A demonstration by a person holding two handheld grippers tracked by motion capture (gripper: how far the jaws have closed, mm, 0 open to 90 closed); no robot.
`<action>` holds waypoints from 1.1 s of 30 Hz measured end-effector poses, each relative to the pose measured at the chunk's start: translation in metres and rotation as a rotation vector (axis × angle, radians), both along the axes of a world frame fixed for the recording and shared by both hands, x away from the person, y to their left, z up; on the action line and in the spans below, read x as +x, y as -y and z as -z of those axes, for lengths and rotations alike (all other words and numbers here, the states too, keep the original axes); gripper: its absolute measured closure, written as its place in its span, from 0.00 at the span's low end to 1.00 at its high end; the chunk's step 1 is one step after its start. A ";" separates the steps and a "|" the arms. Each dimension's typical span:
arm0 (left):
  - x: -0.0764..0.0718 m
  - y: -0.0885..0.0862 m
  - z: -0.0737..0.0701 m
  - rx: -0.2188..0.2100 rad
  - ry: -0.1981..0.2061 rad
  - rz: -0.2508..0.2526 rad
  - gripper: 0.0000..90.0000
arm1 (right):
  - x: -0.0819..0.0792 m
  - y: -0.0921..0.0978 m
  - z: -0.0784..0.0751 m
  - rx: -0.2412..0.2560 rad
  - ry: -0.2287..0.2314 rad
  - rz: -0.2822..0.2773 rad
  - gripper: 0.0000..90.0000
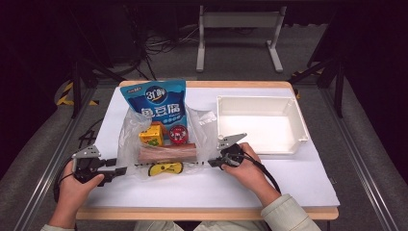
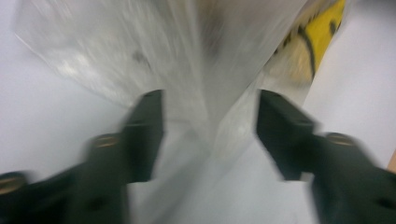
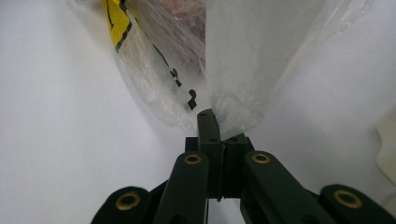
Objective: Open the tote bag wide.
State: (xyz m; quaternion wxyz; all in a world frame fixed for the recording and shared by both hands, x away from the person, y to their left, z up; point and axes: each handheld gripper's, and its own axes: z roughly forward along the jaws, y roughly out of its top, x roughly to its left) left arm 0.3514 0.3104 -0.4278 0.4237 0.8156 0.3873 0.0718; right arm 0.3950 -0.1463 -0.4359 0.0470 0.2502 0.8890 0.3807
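**Clear plastic bag gripped at one edge on white table**

Clear plastic is seen at centre of the white-covered table (image 1: 288,178): a thin transparent bag (image 1: 129,132), lying flat w/ groceries inside, is flanked by two hand-held grippers. The right gripper (image 1: 212,164) is held at the bag's right edge, near the table's front; in the right gripper view its jaws are pressed together w/ a fold of the film (image 3: 243,70) pinched at the tips. The left gripper (image 1: 124,170) is held at the bag's left front corner. In the left gripper view, blurred, its jaws are seen wide apart w/ a ridge of the bag (image 2: 196,56) running between them; contact w/ the film cannot be told.

Inside or under the bag are seen: a blue snack pouch (image 1: 155,97) at the far end, sticking out past the film; a yellow carton (image 1: 151,135); a round red-lidded tin (image 1: 178,134) just beside it; a long brown sausage-like pack (image 1: 168,153) lying crosswise in front of both. A yellow-and-black item (image 1: 166,168) lies nearest the front edge, approx. between the two grippers; part of it is also seen through the film in both gripper views.

An empty white tray (image 1: 302,126) sits at right, well apart from the bag's contents, just beyond the right hand (image 1: 248,168).
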 end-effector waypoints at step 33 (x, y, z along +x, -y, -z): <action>0.013 0.034 -0.065 -0.036 0.373 -0.108 0.49 | -0.002 -0.004 -0.005 0.033 0.014 -0.020 0.99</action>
